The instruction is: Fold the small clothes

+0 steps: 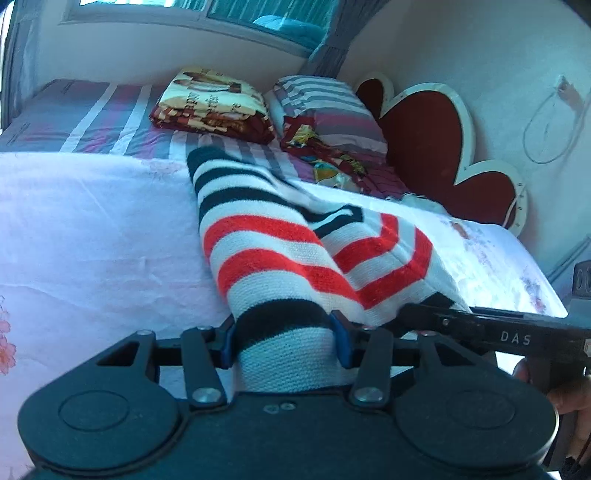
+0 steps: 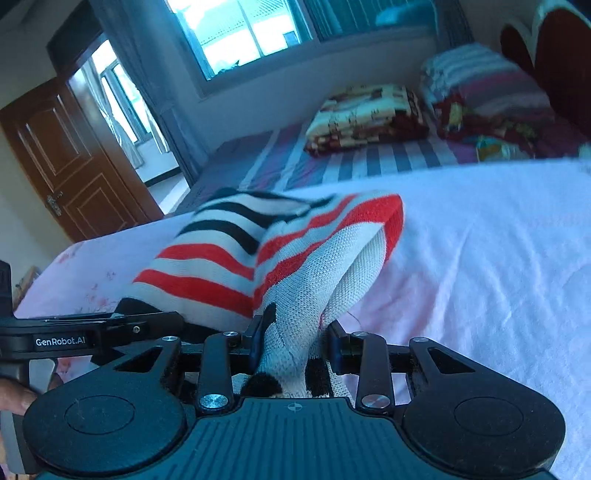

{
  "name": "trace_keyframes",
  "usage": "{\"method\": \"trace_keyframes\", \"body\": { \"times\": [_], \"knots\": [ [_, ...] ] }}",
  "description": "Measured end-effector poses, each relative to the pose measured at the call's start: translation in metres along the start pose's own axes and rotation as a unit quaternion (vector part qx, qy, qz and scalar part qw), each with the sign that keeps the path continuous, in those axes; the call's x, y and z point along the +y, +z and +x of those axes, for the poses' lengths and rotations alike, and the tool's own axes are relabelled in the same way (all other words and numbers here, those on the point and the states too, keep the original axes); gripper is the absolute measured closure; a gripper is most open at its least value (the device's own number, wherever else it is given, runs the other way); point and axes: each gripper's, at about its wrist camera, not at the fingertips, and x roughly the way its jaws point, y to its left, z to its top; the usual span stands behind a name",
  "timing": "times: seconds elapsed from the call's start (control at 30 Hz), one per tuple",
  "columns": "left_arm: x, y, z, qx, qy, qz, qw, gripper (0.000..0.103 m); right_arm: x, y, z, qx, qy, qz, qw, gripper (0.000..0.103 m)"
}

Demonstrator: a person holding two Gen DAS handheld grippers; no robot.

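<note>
The striped knit garment [image 1: 273,254], banded in white, red and black, lies on the pale pink floral sheet [image 1: 92,236] of the bed, its near end lifted off the sheet in my two grips. My left gripper [image 1: 284,341] is clamped on a black-and-white banded edge, the blue pads pressing the knit from both sides. My right gripper [image 2: 293,341] is closed on a bunched white fold of the same garment [image 2: 266,254], the cloth pinched and rumpled between its jaws.

From the left wrist I see my right gripper's black body coming in from the right edge, with fingers of my right hand [image 1: 569,398] behind it, plus a red heart-shaped headboard [image 1: 436,147]. Only the right wrist shows the brown wooden door [image 2: 70,155], open. Both views catch the folded patterned blanket [image 1: 210,103] and striped pillow [image 1: 325,107] at the bed's far end, beneath the window [image 2: 236,29].
</note>
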Motion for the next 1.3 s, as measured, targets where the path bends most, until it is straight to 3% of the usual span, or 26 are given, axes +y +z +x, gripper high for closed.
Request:
{"method": "trace_keyframes", "body": {
  "times": [0.37, 0.63, 0.87, 1.0, 1.07, 1.13, 1.2, 1.3],
  "knots": [
    [0.037, -0.002, -0.065, -0.037, -0.028, -0.007, 0.9989, 0.057, 0.106, 0.0, -0.02, -0.022, -0.012, -0.067, 0.997, 0.07],
    [0.112, -0.02, -0.151, -0.06, 0.019, -0.018, 0.9979, 0.057, 0.233, -0.023, 0.018, -0.024, 0.039, -0.122, 0.991, 0.069],
    [0.172, -0.055, -0.208, -0.061, 0.054, -0.046, 0.9956, 0.057, 0.307, -0.063, 0.059, 0.007, 0.089, -0.111, 0.99, 0.069],
    [0.203, -0.076, -0.213, -0.047, 0.059, -0.08, 0.994, 0.056, 0.316, -0.089, 0.085, 0.042, 0.101, -0.086, 0.99, 0.069],
    [0.215, -0.09, -0.202, -0.027, 0.071, -0.087, 0.9933, 0.053, 0.303, -0.103, 0.103, 0.065, 0.081, -0.064, 0.993, 0.069],
    [0.229, -0.1, -0.204, -0.045, 0.044, -0.123, 0.9904, 0.049, 0.285, -0.114, 0.114, 0.082, 0.077, -0.035, 0.993, 0.061],
    [0.237, -0.101, -0.208, -0.045, 0.041, -0.138, 0.9885, 0.04, 0.267, -0.111, 0.11, 0.078, 0.09, -0.009, 0.993, 0.054],
    [0.25, -0.103, -0.235, -0.061, 0.031, -0.143, 0.9874, 0.041, 0.249, -0.092, 0.09, 0.038, 0.085, 0.013, 0.996, 0.054]
  ]
}}
